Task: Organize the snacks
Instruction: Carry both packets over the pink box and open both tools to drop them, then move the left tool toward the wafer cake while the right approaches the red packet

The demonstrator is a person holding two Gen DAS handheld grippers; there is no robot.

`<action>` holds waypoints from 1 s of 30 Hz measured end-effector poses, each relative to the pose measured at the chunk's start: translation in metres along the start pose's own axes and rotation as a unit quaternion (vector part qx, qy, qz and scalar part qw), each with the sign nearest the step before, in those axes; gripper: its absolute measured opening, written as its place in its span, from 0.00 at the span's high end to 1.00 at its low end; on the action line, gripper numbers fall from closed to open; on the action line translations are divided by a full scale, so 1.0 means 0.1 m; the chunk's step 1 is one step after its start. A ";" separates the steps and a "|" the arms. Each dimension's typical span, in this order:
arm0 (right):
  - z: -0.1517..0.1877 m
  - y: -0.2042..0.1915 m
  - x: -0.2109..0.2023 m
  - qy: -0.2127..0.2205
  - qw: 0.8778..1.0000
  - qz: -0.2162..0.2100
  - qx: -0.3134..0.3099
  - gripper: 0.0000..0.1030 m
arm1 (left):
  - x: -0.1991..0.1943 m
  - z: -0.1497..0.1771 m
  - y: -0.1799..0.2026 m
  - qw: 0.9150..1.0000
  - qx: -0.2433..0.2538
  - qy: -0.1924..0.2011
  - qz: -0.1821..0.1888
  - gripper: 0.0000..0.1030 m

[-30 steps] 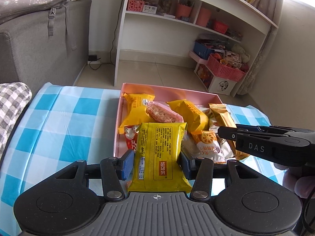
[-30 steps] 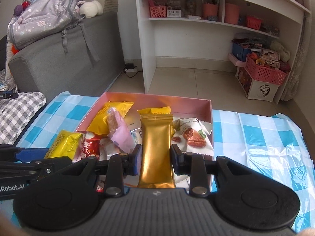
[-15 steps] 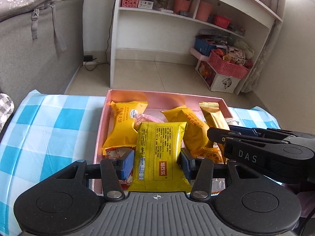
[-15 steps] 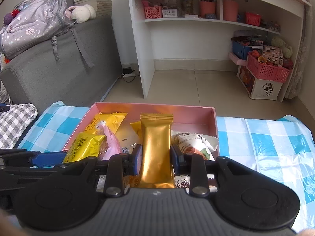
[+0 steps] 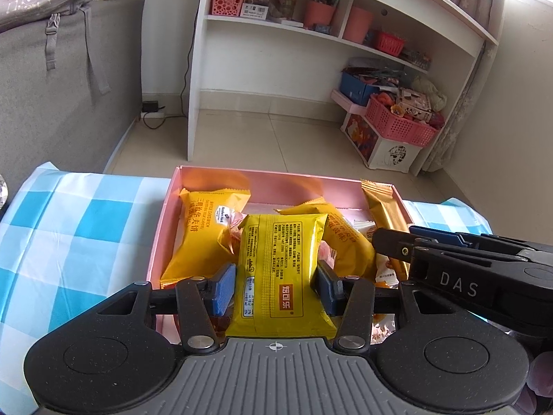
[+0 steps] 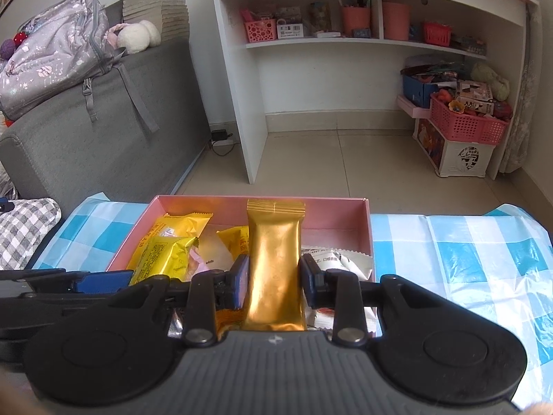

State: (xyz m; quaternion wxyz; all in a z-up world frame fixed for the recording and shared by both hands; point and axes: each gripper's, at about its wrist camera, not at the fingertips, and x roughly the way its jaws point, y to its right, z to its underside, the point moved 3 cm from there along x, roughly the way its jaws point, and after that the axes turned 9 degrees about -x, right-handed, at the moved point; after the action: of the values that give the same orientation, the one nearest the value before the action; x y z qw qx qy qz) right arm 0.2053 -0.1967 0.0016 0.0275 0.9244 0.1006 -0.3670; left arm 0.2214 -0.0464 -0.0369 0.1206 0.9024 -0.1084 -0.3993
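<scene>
A pink box (image 5: pixel 166 207) (image 6: pixel 366 228) of snack packets sits on the blue-checked tablecloth. My left gripper (image 5: pixel 273 287) is shut on a yellow snack packet (image 5: pixel 276 269) and holds it over the near part of the box. My right gripper (image 6: pixel 274 278) is shut on a gold snack bar (image 6: pixel 274 263), upright over the box's middle. The right gripper also shows at the right of the left wrist view (image 5: pixel 449 263) with the gold bar (image 5: pixel 380 207). The left gripper's blue finger (image 6: pixel 100 282) and its yellow packet (image 6: pixel 166 256) show in the right wrist view.
Inside the box lie another yellow packet (image 5: pixel 204 228), an orange-yellow packet (image 5: pixel 345 238) and a white packet (image 6: pixel 338 259). A grey sofa (image 6: pixel 103 131) stands at the left, a white shelf unit (image 6: pixel 345 69) beyond the table, and a red basket (image 6: pixel 463 121) on the floor.
Both grippers have moved forward over the box with their packets still held. The view has tilted up, so the box sits lower and nearer in both frames.
</scene>
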 end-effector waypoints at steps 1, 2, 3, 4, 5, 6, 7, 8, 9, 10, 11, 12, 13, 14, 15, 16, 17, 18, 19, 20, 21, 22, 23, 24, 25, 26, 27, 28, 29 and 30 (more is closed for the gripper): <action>-0.01 0.01 -0.01 0.003 1.000 0.003 0.003 0.68 | -0.01 0.00 0.00 1.000 0.002 0.004 0.000 0.53; -0.01 0.03 -0.03 0.007 1.000 0.005 0.006 0.66 | -0.03 0.00 0.00 1.000 0.005 0.006 0.002 0.52; -0.02 0.04 -0.05 0.009 1.000 0.006 0.009 0.58 | -0.05 0.01 0.00 1.000 0.007 0.008 0.006 0.47; -0.02 0.05 -0.06 0.011 1.000 0.008 0.013 0.55 | -0.07 0.01 0.00 1.000 0.008 0.010 0.009 0.43; -0.03 0.06 -0.08 0.013 1.000 0.010 0.016 0.51 | -0.11 0.02 0.00 1.000 0.010 0.015 0.010 0.36; -0.03 0.07 -0.11 0.014 1.000 0.011 0.019 0.49 | -0.13 0.02 -0.01 1.000 0.011 0.018 0.012 0.31; -0.03 0.08 -0.13 0.014 1.000 0.011 0.021 0.48 | -0.17 0.02 -0.01 1.000 0.014 0.021 0.014 0.29; -0.03 0.08 -0.15 0.014 1.000 0.011 0.023 0.45 | -0.20 0.03 -0.02 1.000 0.015 0.022 0.017 0.25; -0.03 0.09 -0.17 0.014 1.000 0.011 0.023 0.42 | -0.22 0.04 -0.02 0.999 0.017 0.021 0.019 0.22; -0.03 0.09 -0.19 0.014 1.000 0.012 0.023 0.40 | -0.25 0.04 -0.02 0.999 0.019 0.021 0.021 0.21; -0.02 0.10 -0.21 0.014 1.000 0.012 0.023 0.37 | -0.29 0.05 -0.02 0.999 0.021 0.023 0.022 0.19; -0.02 0.11 -0.23 0.014 1.000 0.013 0.023 0.33 | -0.31 0.06 -0.03 0.999 0.023 0.024 0.021 0.17; -0.02 0.11 -0.26 0.014 1.000 0.013 0.022 0.32 | -0.34 0.08 -0.04 0.999 0.025 0.024 0.020 0.16; -0.01 0.10 -0.28 0.014 1.000 0.013 0.023 0.29 | -0.37 0.10 -0.05 0.999 0.026 0.024 0.018 0.15; 0.00 0.10 -0.30 0.015 1.000 0.013 0.023 0.26 | -0.40 0.11 -0.07 0.999 0.026 0.023 0.016 0.14; 0.00 0.10 -0.32 0.014 1.000 0.012 0.024 0.25 | -0.43 0.13 -0.08 0.999 0.024 0.022 0.015 0.14; 0.00 0.09 -0.34 0.013 1.000 0.011 0.025 0.24 | -0.46 0.14 -0.09 0.999 0.022 0.020 0.015 0.12; 0.00 0.08 -0.36 0.012 1.000 0.010 0.026 0.22 | -0.50 0.16 -0.11 1.000 0.019 0.018 0.013 0.10; 0.01 0.07 -0.38 0.012 1.000 0.008 0.025 0.21 | -0.52 0.17 -0.13 1.000 0.018 0.017 0.012 0.10; 0.01 0.05 -0.40 0.012 1.000 0.007 0.024 0.19 | -0.55 0.19 -0.14 1.000 0.019 0.015 0.011 0.09; 0.02 0.03 -0.42 0.011 1.000 0.007 0.026 0.17 | -0.58 0.19 -0.15 1.000 0.022 0.014 0.010 0.09; 0.03 0.01 -0.44 0.009 1.000 0.007 0.027 0.17 | -0.61 0.20 -0.16 1.000 0.027 0.013 0.009 0.09; 0.04 -0.01 -0.46 0.007 1.000 0.007 0.027 0.16 | -0.65 0.22 -0.17 0.999 0.031 0.012 0.006 0.09; 0.05 -0.04 -0.49 0.005 1.000 0.005 0.024 0.14 | -0.69 0.24 -0.19 0.999 0.036 0.014 0.001 0.09; 0.06 -0.06 -0.51 0.004 1.000 0.005 0.020 0.12 | -0.72 0.25 -0.21 0.999 0.038 0.015 -0.001 0.09; 0.08 -0.10 -0.54 0.005 1.000 0.005 0.014 0.10 | -0.75 0.27 -0.22 0.999 0.040 0.015 -0.004 0.09; 0.10 -0.12 -0.57 0.005 1.000 0.007 0.010 0.09 | -0.78 0.28 -0.25 0.999 0.040 0.014 -0.007 0.09; 0.11 -0.14 -0.58 0.004 1.000 0.007 0.008 0.08 | -0.80 0.30 -0.28 0.999 0.040 0.013 -0.009 0.09; 0.12 -0.16 -0.59 0.002 1.000 0.007 0.007 0.08 | -0.83 0.31 -0.30 0.999 0.039 0.010 -0.013 0.09; 0.13 -0.18 -0.61 -0.001 1.000 0.006 0.006 0.07 | -0.84 0.33 -0.33 0.999 0.038 0.008 -0.015 0.09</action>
State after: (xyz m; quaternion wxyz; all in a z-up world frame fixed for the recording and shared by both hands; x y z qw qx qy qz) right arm 0.1495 -0.1906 0.0339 0.0237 0.9247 0.0929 -0.3684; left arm 0.1447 0.0049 -0.0098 0.0814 0.9110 -0.1091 -0.3893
